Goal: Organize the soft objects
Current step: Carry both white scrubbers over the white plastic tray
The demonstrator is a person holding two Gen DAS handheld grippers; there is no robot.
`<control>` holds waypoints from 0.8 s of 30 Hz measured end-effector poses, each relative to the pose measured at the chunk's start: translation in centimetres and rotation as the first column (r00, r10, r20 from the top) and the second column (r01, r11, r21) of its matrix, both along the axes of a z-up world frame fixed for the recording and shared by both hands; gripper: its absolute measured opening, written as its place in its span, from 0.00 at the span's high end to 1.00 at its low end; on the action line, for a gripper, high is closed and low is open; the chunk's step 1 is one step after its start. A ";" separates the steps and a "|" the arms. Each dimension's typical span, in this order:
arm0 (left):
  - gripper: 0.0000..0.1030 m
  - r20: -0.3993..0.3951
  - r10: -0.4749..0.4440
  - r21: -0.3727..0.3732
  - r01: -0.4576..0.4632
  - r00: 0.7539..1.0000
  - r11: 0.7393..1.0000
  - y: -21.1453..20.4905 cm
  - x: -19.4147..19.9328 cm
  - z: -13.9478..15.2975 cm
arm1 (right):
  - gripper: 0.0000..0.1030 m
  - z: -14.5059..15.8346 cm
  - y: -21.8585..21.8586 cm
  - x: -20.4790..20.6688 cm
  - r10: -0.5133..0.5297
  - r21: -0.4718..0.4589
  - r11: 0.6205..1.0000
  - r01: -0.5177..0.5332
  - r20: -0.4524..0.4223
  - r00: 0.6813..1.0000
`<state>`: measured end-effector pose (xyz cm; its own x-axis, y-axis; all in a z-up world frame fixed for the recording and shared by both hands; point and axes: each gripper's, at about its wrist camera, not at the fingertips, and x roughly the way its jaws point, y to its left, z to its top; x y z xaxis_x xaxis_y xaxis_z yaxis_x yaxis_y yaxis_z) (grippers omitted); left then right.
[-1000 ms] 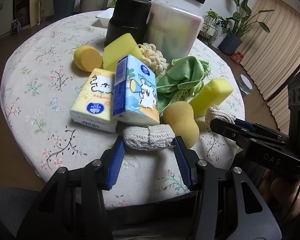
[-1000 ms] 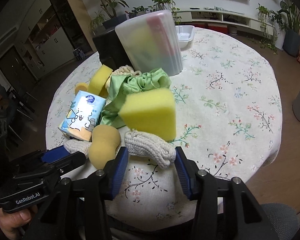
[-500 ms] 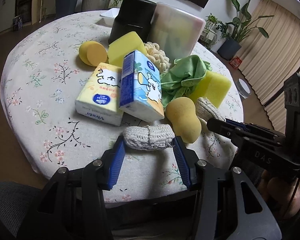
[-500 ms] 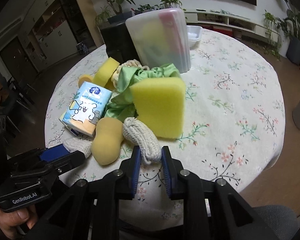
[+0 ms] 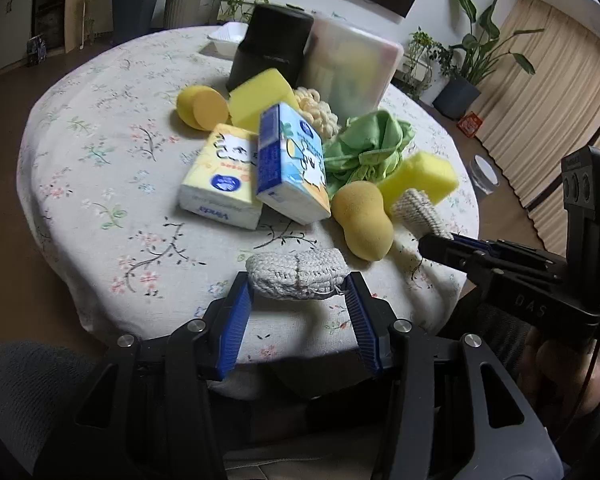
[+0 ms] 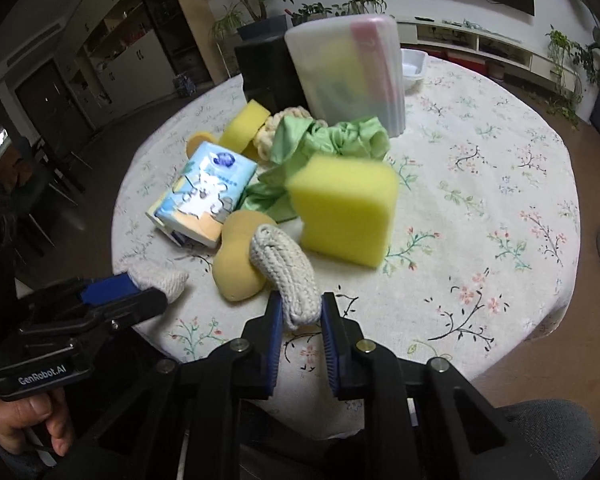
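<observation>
Potted plants and beige curtains ring a round table point(image 5: 100, 152) under a floral cloth, its soft things heaped toward the far edge. Left to right there: a yellow tissue pack point(image 5: 220, 178), a blue tissue pack point(image 5: 292, 164), a green cloth point(image 5: 366, 148), a yellow sponge point(image 5: 418, 180). At the near edge, the left hand-held gripper point(image 5: 298, 302) pinches a crocheted pad point(image 5: 296, 274) by both ends. Just right, the right hand-held gripper point(image 6: 298, 312) is clamped on a second knitted pad point(image 6: 286, 272), which leans against a tan gourd-shaped sponge point(image 6: 238, 256). Both pickups look made; next probably comes carrying the pads to the frosted bin point(image 6: 346, 76) at the far edge.
</observation>
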<state>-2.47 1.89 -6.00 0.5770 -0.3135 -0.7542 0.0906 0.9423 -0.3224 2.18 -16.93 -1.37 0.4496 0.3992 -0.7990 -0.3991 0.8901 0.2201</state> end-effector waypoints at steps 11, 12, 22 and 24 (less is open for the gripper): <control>0.56 0.043 -0.014 -0.017 0.015 0.999 1.000 1.2 0.5 3.3 | 0.80 1.1 -1.0 -0.6 0.035 0.026 0.999 -0.033 -0.058 0.998; 0.56 0.048 -0.011 -0.023 0.012 0.999 1.000 1.5 0.7 3.7 | 0.80 1.3 -1.4 -0.7 0.033 0.029 0.999 -0.032 -0.065 0.997; 0.56 0.139 -0.004 -0.013 0.006 0.990 1.000 4.0 3.3 8.6 | 0.80 5.0 -4.9 2.1 0.004 0.031 1.000 -0.003 -0.036 0.999; 0.56 0.156 0.004 -0.004 -0.004 0.988 1.000 4.5 4.1 9.0 | 0.80 5.9 -5.6 3.6 -0.010 0.023 1.000 0.011 -0.011 1.000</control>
